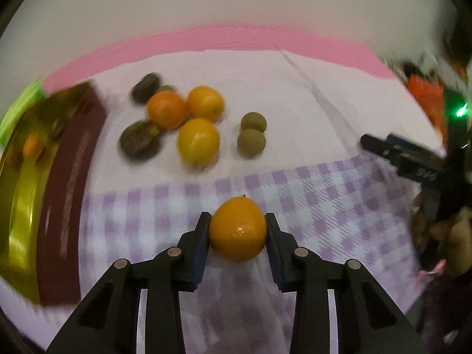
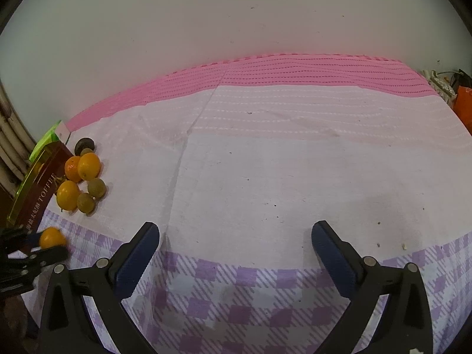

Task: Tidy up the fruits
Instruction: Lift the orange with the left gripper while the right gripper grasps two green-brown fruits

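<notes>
You have the round orange citrus fruit [image 1: 237, 229] clamped between the two blue-padded fingers of the left gripper [image 1: 237, 230], held just over the lilac-checked part of the tablecloth [image 1: 324, 206], nearer you than the loose heap of fruit. The pads sit on opposite flanks at about the widest girth, which looks a sound hold; keep the squeeze light, since the skin should give under pressure, and carry it level so it doesn't roll out forward. The gold-lined, maroon-sided toffee tin [image 1: 59, 194] to the left seems the likely destination, though that is a guess; blurred orange and dark shapes show on its gold surface, and I can't tell whether they are fruit or reflections. If you go there, lift over its wall before parting the fingers, and release low. Your right gripper [image 2: 236, 233] hangs with its fingers wide apart over bare white cloth, holding nothing. Counting what lies loose on the cloth: three orange-yellow citrus fruits [image 1: 198, 142] touching in a cluster, two dark brown wrinkled fruits [image 1: 139, 142] beside them, a small greenish one half hidden behind the cluster, and two small olive-green round fruits [image 1: 251, 142] touching just to the right.
</notes>
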Tool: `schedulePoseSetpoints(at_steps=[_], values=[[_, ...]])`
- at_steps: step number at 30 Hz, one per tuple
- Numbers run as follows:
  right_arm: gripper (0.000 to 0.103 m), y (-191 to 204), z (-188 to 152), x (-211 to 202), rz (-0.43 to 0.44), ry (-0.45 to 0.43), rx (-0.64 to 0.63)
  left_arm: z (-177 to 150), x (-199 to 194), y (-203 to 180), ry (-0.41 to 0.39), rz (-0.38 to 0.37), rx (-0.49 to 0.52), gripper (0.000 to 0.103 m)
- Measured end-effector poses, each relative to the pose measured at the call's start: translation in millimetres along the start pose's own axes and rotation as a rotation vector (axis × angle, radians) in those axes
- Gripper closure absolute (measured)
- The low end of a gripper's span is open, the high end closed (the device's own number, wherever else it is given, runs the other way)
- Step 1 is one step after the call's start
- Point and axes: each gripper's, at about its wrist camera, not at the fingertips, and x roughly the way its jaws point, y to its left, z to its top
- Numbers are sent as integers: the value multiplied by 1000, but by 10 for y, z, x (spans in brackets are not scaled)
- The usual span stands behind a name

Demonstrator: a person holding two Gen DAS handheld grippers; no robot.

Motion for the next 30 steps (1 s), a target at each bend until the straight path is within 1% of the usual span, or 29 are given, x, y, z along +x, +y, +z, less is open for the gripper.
schedulePoseSetpoints(at_steps=[2, 6, 10, 11, 12, 13, 14, 17, 19, 24, 27, 30], values=[[0, 9, -4, 7, -9, 4, -8, -117, -230, 63, -24, -24, -59, 66], [0, 74, -13, 37, -50, 21, -41, -264, -607, 171, -62, -17, -134, 66], [0, 144, -21, 65, -72, 37, -85, -374, -950, 221, -111, 27, -152, 66], [6, 169, -27, 50, -78, 42, -96, -411, -1038, 231, -120, 40, -156, 66], [15, 195, -24, 19, -69, 45, -99, -424, -1078, 257, -121, 41, -158, 66], [40, 259, -13, -48, -16, 54, -99, -423, -1112, 247, -124, 41, -162, 66], [58, 313, -2, -95, 19, 56, -99, -455, -1167, 269, -130, 45, -165, 66], [57, 640, 40, -268, 140, 46, -127, -540, -1292, 341, -134, 61, -166, 66], [57, 886, 75, -229, 207, 88, -133, -567, -1329, 361, -138, 66, -174, 66], [57, 1173, 180, -46, 270, 128, -71, -628, -1452, 466, -162, 56, -217, 66], [57, 1270, 208, 95, 236, 151, -44, -634, -1486, 513, -165, 54, -223, 66], [57, 1253, 250, 204, 265, 163, 28, -628, -1507, 566, -171, 55, -229, 66]])
